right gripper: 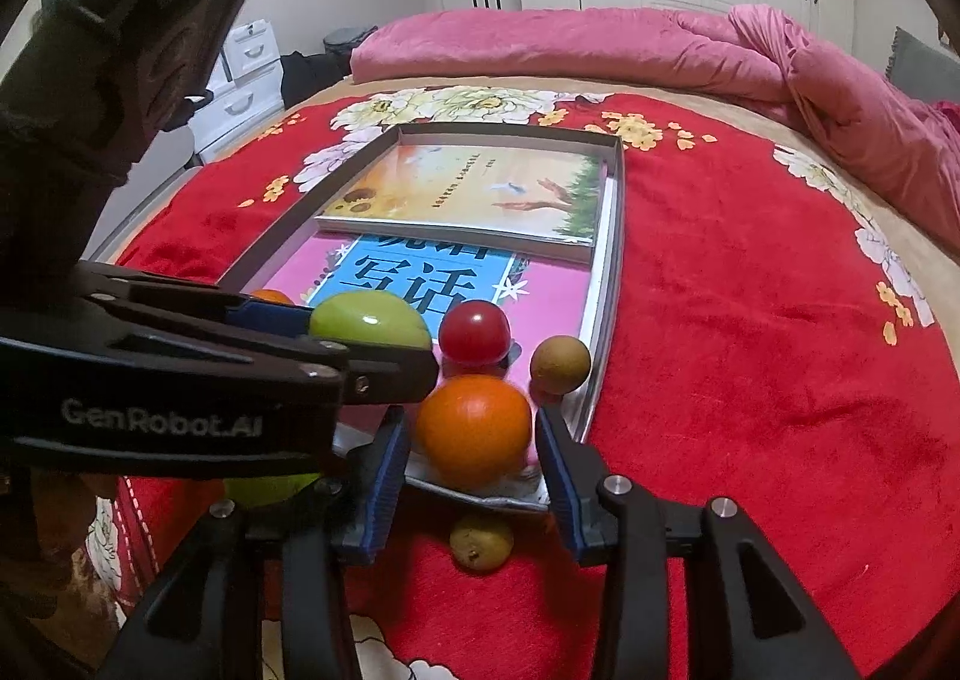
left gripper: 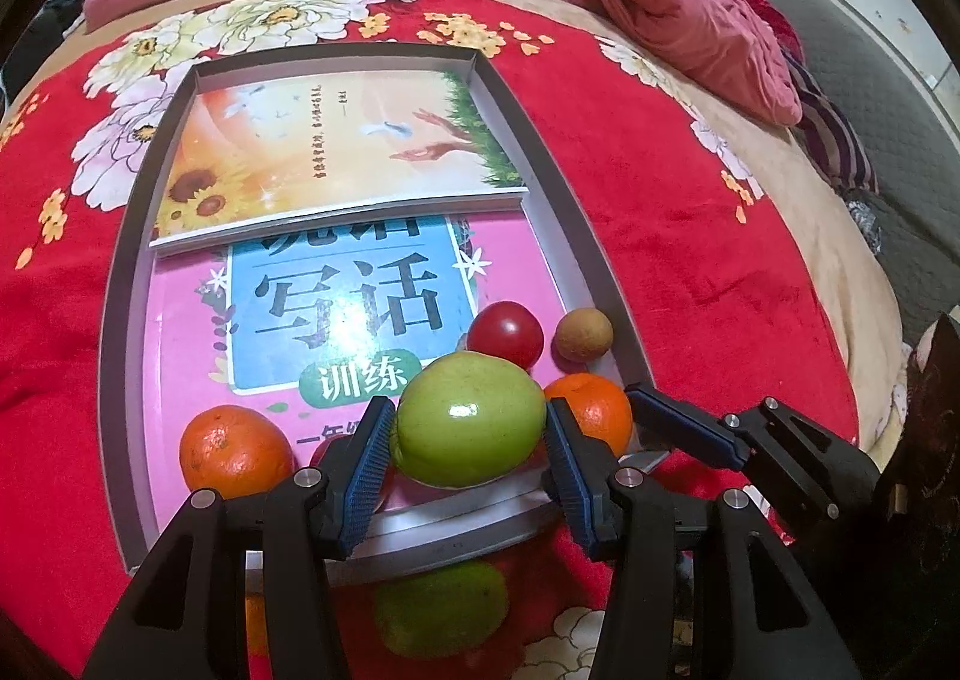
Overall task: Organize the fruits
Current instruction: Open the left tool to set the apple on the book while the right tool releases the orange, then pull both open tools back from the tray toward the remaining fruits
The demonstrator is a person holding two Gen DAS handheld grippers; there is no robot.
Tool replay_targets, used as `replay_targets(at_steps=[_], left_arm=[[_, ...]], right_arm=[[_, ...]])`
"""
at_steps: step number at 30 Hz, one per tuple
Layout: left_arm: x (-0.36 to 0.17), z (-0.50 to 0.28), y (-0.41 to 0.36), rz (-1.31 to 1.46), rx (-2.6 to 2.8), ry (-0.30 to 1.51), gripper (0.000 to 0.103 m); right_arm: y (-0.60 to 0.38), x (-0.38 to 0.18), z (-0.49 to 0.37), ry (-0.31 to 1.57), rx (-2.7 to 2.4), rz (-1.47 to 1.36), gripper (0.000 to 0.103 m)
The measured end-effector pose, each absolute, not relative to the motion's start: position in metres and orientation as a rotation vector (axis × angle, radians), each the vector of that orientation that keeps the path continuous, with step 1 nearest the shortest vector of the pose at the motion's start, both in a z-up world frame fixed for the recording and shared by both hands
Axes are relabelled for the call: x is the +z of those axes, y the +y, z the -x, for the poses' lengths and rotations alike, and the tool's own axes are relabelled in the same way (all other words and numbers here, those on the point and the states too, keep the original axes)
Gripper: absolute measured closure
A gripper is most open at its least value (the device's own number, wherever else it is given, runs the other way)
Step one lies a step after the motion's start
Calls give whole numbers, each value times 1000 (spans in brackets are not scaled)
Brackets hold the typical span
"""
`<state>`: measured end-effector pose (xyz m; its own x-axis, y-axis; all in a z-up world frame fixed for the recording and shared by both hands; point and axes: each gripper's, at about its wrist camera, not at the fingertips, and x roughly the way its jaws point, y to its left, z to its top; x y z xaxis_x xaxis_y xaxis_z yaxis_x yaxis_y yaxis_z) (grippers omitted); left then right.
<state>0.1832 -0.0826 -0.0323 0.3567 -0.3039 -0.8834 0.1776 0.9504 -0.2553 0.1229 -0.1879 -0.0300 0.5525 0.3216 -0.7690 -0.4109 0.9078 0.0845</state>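
My left gripper (left gripper: 469,409) is shut on a green apple (left gripper: 471,419), its blue pads pressed on both sides, over the near end of a grey tray (left gripper: 120,320). In the right wrist view the same apple (right gripper: 366,317) sits in the left gripper (right gripper: 366,347). My right gripper (right gripper: 471,416) stands open around an orange (right gripper: 474,428) that rests in the tray's near right corner; a thin gap shows at each pad. A red round fruit (right gripper: 474,332), a small brown fruit (right gripper: 560,365) and a second orange (left gripper: 237,452) also lie in the tray.
Two books (left gripper: 336,158) cover the tray floor. The tray sits on a red floral blanket (right gripper: 750,350) on a bed. In front of the tray lie a small yellow-brown fruit (right gripper: 482,542) and another green fruit (left gripper: 441,614). A pink quilt (right gripper: 600,44) is heaped at the far side.
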Motion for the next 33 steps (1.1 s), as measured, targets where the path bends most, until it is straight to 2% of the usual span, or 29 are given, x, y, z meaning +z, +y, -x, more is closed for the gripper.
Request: replay_targets(at_steps=[6,11,33], left_arm=[[-33,-186,-81,129,-308,1172,50],[-33,-186,-81,132,-309,1177,50],[-27,-182,-75,134,-288,1180,49]], right_arm=[[-188,-25,-119,866,429,126,54],[-199,-16,-113,851,450,70,42],[-212,-7,-115,834,405,28,37]])
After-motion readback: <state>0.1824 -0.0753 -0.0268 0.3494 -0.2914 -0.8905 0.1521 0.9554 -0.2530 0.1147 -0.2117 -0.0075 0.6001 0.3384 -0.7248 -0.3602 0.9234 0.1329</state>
